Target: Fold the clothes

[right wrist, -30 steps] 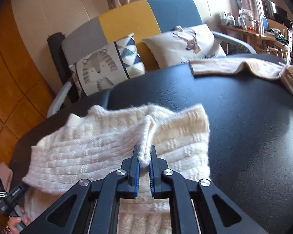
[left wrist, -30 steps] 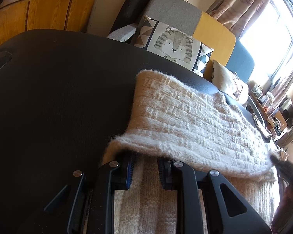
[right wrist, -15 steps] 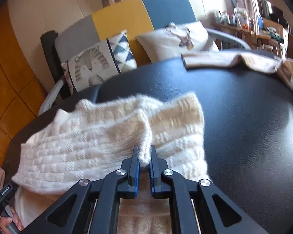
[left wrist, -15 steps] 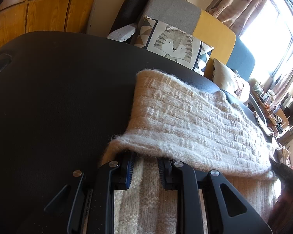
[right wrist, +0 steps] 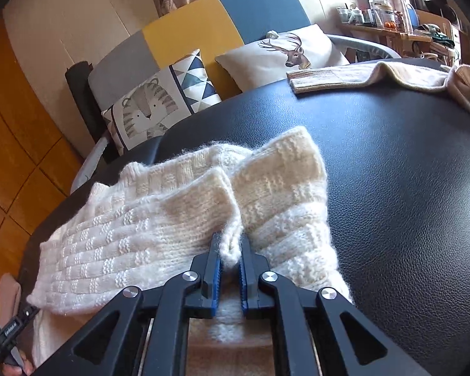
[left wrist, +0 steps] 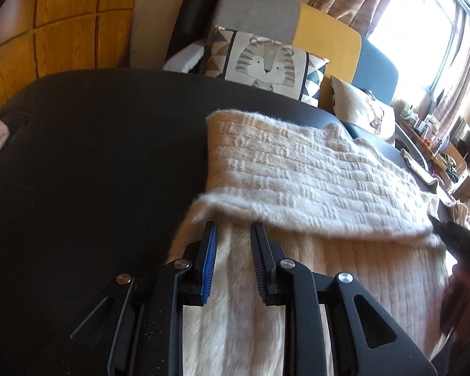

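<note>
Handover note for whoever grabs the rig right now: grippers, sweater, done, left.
Left gripper: open, nothing between the pads, tips just short of the folded edge.
Right gripper: shut on a pinch of the white knit sweater at that edge.
Sweater lies on the black table, its top part folded over towards the near side. A second beige garment lies unfolded at the far right.
Done: first fold laid.
Left: release the right gripper, finish folding, probably then the beige garment.

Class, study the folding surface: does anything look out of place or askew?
Yes. The cream sweater is folded unevenly, its far edges bunched and out of line. A beige garment sprawls unfolded at the far right of the black table.
</note>
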